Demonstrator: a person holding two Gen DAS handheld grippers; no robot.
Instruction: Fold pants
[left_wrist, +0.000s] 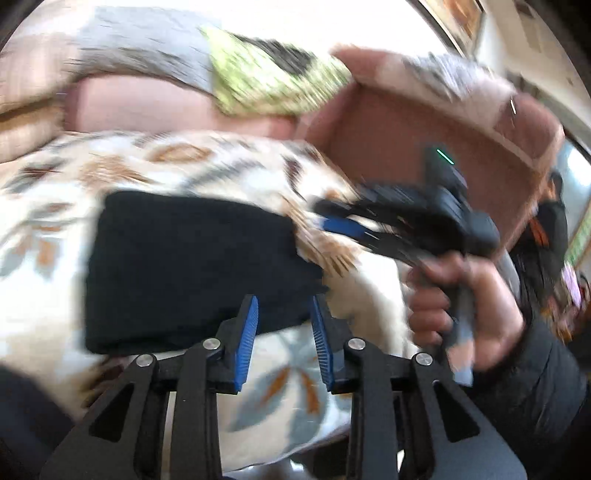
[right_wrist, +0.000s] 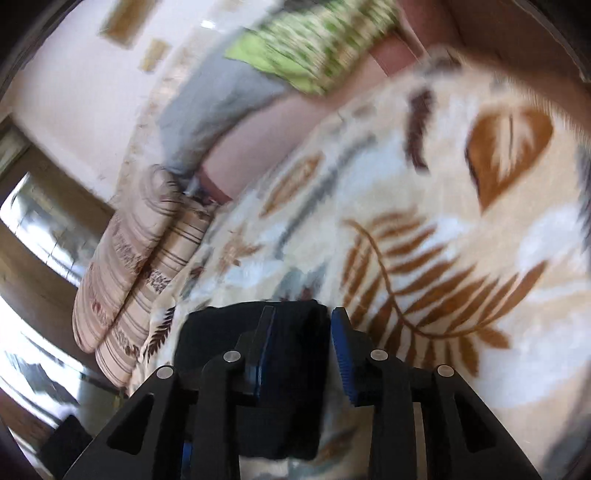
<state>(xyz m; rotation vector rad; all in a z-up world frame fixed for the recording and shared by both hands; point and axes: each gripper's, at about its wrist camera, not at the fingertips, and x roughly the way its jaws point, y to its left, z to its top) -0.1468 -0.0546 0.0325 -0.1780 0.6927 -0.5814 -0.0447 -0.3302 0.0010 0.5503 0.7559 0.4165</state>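
Note:
The black pants (left_wrist: 192, 269) lie folded into a compact block on the leaf-patterned blanket (left_wrist: 74, 236). My left gripper (left_wrist: 283, 306) is at the block's near right corner, jaws apart, with the cloth edge just beyond the blue pads (left_wrist: 245, 339) and nothing pressed. In the right wrist view the pants (right_wrist: 288, 369) lie under and between the fingers of my right gripper (right_wrist: 301, 321), whose jaws stand apart without pinching the cloth. Seen from the left wrist, the right gripper (left_wrist: 332, 221) is blurred at the block's right end, held by a hand (left_wrist: 443, 302).
The blanket (right_wrist: 443, 221) covers a bed or couch. A green patterned cloth (left_wrist: 266, 85) and a grey cloth (left_wrist: 147, 48) lie at the back, against pink upholstery (left_wrist: 406, 140). Striped cushions (right_wrist: 125, 266) are at the left. A dark sleeve (left_wrist: 532, 376) is at the right.

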